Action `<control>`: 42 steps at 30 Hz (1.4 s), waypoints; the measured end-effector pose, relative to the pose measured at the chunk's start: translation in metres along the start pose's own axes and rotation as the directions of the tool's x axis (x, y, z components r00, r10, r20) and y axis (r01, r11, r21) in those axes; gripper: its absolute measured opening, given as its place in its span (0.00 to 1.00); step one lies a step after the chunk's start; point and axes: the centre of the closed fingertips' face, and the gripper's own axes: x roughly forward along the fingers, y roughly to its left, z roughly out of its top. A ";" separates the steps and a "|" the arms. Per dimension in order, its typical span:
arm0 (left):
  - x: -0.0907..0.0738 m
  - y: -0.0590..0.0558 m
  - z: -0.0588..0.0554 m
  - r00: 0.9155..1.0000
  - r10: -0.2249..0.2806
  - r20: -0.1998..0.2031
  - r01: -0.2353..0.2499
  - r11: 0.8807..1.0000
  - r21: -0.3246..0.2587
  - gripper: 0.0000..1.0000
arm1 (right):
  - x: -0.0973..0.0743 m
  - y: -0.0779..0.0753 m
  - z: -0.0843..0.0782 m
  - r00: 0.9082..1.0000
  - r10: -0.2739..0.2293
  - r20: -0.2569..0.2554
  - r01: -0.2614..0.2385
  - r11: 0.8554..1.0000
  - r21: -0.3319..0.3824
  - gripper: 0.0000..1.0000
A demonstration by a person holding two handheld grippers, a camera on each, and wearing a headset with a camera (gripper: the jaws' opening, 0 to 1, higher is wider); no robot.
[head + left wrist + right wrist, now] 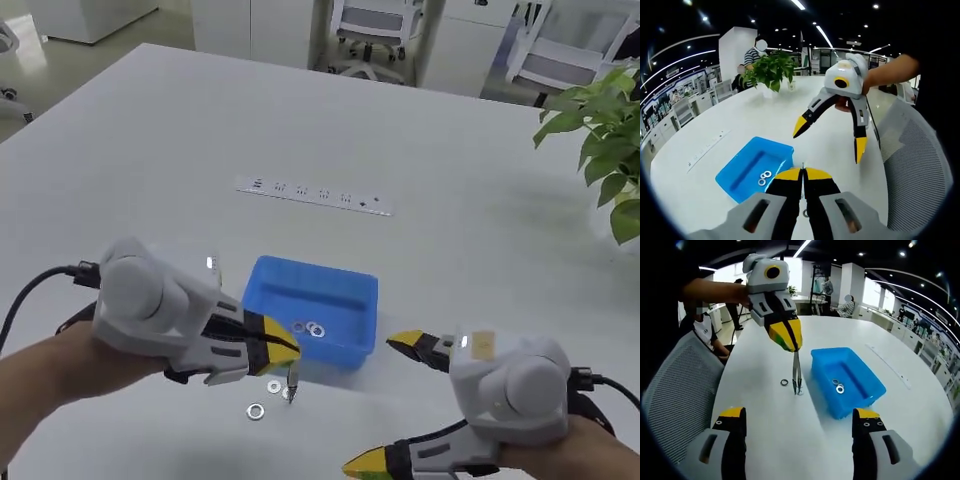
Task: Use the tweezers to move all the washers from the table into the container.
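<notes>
**Head view.** The left gripper point(290, 350) has its yellow-tipped jaws pressed together on the tweezers point(292, 378). The tweezers point steeply down to the table point(450, 230), just in front of the container point(345, 290). Three washers point(255, 411), small flat metal rings, lie on the table there. The tweezer tips stand at one of them, but whether they grip it cannot be told. The container is a shallow rectangular tray of blue plastic, and two more rings lie on its floor. The right gripper point(372, 404) is spread wide and holds nothing, off to the right of the tweezers. The table surface is smooth, matt and pale grey.

**Left gripper view.** The left gripper point(803, 174) shows its jaws closed tip to tip, with the thin metal of the tweezers point(803, 166) emerging between them. The container point(740, 172) lies to the left with two washers point(764, 177) inside. The right gripper point(830, 140) hangs above the table with its jaws far apart and empty.

**Right gripper view.** The right gripper point(799, 415) has its jaws wide apart with nothing between them. The left gripper point(790, 342) is clamped on the tweezers point(796, 371), two slim steel blades. Their tips rest at one ring just beside the container point(860, 370). One of the washers point(784, 382) lies apart, to the left of the tips.
</notes>
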 end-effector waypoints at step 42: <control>0.003 -0.002 0.000 0.997 -0.061 -0.041 0.063 0.997 0.049 0.05 | 0.069 0.004 0.026 0.969 0.234 -0.085 -0.249 0.923 -0.294 0.21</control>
